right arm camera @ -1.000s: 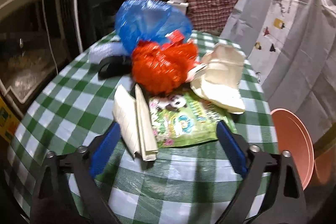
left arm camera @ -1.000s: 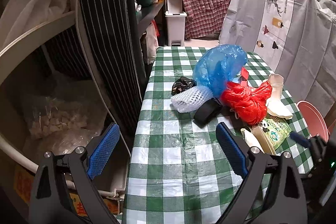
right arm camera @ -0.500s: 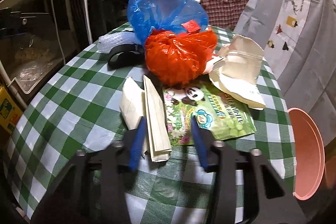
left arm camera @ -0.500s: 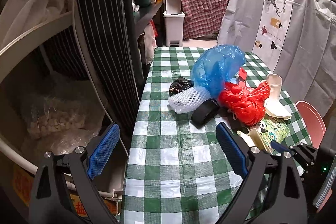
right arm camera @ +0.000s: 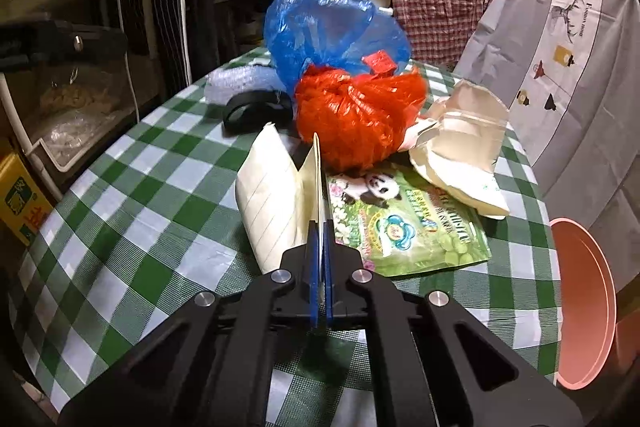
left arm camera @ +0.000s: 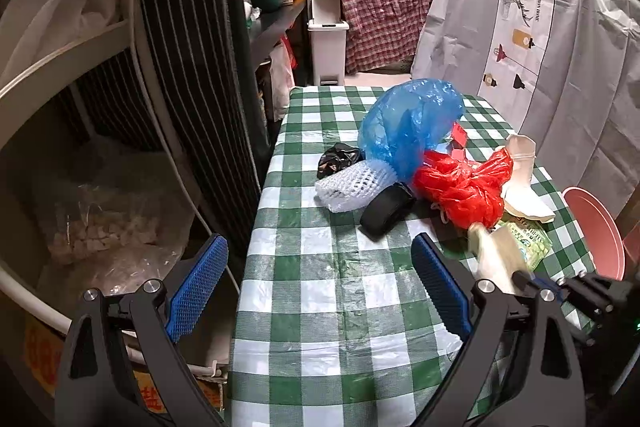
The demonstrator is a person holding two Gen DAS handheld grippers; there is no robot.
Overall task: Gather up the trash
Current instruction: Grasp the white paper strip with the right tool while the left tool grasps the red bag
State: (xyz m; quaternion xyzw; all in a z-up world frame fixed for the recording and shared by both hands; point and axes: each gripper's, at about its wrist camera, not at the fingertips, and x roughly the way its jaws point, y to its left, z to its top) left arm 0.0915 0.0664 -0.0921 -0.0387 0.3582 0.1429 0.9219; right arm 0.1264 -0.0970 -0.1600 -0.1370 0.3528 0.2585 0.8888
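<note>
Right hand-held gripper (right arm camera: 320,227) had just closed, clenched on folded cream lined paper (right arm camera: 276,195) lying on green-checked surface (right arm camera: 132,227), long axis running straight ahead. Left hand-held gripper (left arm camera: 320,279) stood released, farther off; pink round bin (right arm camera: 584,303) lay just right.

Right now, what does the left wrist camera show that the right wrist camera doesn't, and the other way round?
Only the left wrist view: the open left gripper holding nothing, the crumpled black bag and the white pedal bin.

Only the right wrist view: the right gripper shut on the folded white paper, plus the green packet's panda print.

Both: the blue bag, red bag, black band, pink bowl and checked tablecloth.
</note>
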